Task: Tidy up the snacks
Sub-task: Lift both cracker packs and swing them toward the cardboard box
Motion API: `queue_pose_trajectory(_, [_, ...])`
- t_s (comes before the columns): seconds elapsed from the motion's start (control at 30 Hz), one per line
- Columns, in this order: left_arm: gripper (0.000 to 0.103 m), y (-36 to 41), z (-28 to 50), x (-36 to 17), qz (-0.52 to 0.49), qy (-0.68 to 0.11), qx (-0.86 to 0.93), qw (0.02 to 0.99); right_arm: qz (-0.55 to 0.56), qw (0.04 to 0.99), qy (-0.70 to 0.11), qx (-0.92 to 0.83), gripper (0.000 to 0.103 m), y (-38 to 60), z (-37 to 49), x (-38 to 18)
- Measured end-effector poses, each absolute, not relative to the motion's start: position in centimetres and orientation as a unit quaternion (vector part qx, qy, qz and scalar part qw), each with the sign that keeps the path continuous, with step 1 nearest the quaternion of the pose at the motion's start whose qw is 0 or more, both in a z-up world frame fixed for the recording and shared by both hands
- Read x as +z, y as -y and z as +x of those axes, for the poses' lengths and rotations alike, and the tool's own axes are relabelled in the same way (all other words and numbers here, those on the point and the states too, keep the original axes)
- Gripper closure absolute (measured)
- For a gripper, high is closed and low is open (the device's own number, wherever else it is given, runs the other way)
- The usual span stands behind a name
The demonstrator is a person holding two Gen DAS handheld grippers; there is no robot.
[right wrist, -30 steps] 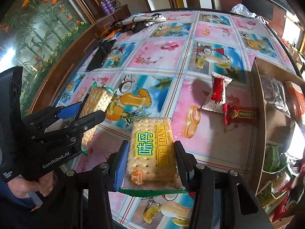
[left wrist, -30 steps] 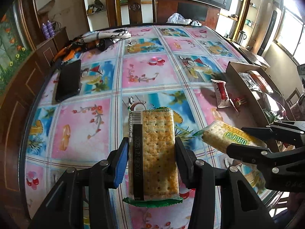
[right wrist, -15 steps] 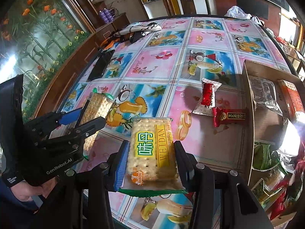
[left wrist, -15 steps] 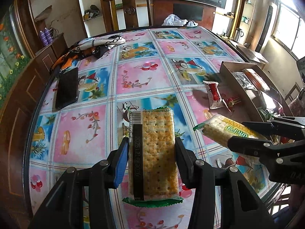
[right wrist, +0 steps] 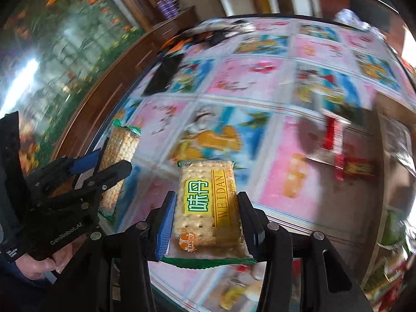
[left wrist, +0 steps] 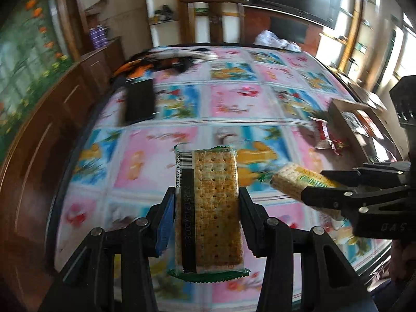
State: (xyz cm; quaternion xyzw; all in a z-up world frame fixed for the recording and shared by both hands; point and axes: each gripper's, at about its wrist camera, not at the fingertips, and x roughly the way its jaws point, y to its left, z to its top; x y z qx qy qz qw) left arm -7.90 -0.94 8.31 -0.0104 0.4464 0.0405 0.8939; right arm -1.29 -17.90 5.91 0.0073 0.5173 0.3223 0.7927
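My left gripper (left wrist: pixel 206 202) is shut on a cracker pack (left wrist: pixel 212 205), barcode side up, held above the table. My right gripper (right wrist: pixel 206 205) is shut on a second cracker pack (right wrist: pixel 208 202) with a green and yellow label, also held in the air. In the left wrist view the right gripper (left wrist: pixel 306 192) shows at the right with its pack (left wrist: pixel 293 182). In the right wrist view the left gripper (right wrist: pixel 109 166) shows at the left with its pack (right wrist: pixel 119 156). A cardboard box (left wrist: pixel 364 127) with snacks stands at the table's right side. Red snack packets (right wrist: pixel 338 153) lie beside it.
The table has a flowered, glossy cloth (left wrist: pixel 228 104). A black phone (left wrist: pixel 139 101) lies at the far left. Crumpled dark and orange cloth (left wrist: pixel 161 63) lies at the back. A wooden chair (left wrist: pixel 210 18) and a white bag (left wrist: pixel 275 41) are behind the table. A wooden cabinet (left wrist: pixel 52 119) runs along the left.
Both grippers, each still holding its cracker pack, have swung to the left and pulled back; the view is blurred by motion. The box and red packets now sit farther right in both views.
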Motion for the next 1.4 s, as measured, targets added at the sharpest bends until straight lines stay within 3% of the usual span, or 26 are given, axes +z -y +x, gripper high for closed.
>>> queue_pose_trajectory(0.7, [0.058,-8.9,-16.9,8.1,-0.123,-0.414,0.190,0.882,-0.104,0.719,-0.531,0.437,0.052,5.1,-3.9,5.2])
queue_pose_trajectory(1.4, [0.058,-5.0,-13.3,10.2,-0.074,-0.402,0.131,0.903,-0.044,0.766,-0.516,0.382,0.052,11.4,-1.8,7.9])
